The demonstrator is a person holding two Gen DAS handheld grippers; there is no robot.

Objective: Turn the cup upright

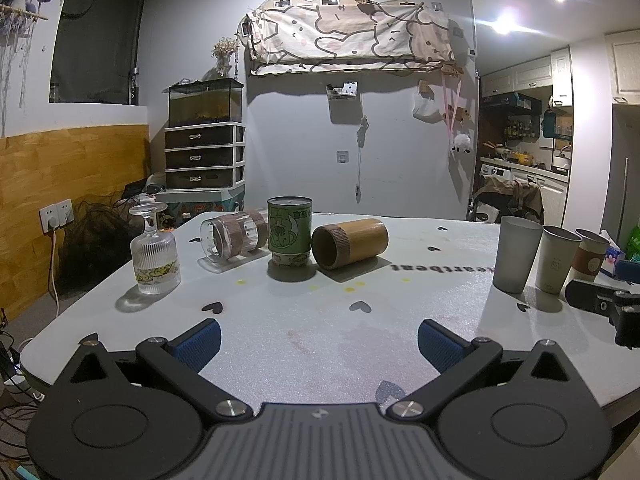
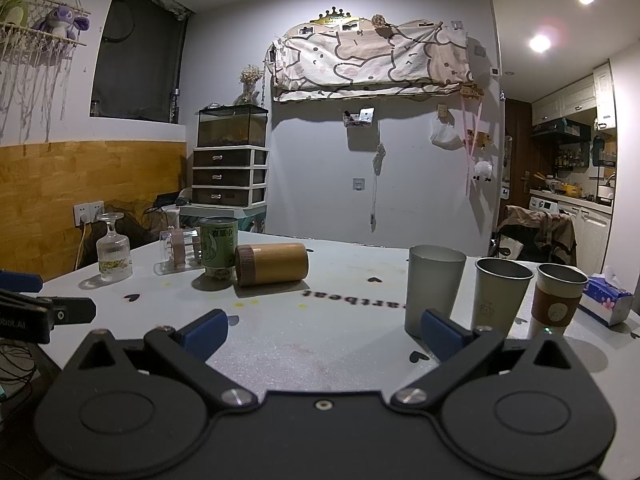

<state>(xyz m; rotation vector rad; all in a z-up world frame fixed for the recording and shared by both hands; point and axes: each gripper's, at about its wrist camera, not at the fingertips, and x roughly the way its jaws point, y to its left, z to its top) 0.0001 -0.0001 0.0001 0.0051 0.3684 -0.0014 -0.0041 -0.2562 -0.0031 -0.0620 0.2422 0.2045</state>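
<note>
Blue-padded fingers of the left hand-held gripper [image 1: 319,342] spread wide apart over the near edge of the white worktop [image 1: 320,352], gripping nothing. Well ahead of them, toward the far side, a bamboo cup [image 1: 350,243] lies on its side, its open mouth turned left and toward the camera, touching or just beside a green printed cup [image 1: 289,233] that stands mouth-down. Left of that, a clear cup with brown bands [image 1: 234,236] also lies on its side, and further left a ribbed stemmed glass [image 1: 154,256] stands upside down on its rim.

The right hand-held gripper [image 2: 325,334] is likewise open and empty, low over the near worktop edge. Its right finger [image 2: 440,338] sits close in front of a frosted grey cup [image 2: 434,290], which stands upright. Beside it to the right stand a pale metal-rimmed cup [image 2: 500,298] and a cup with a brown sleeve [image 2: 558,300], both upright, with a tissue box [image 2: 608,300] beyond. From this view the bamboo cup [image 2: 272,264] lies well ahead and left of the open fingers.
</note>
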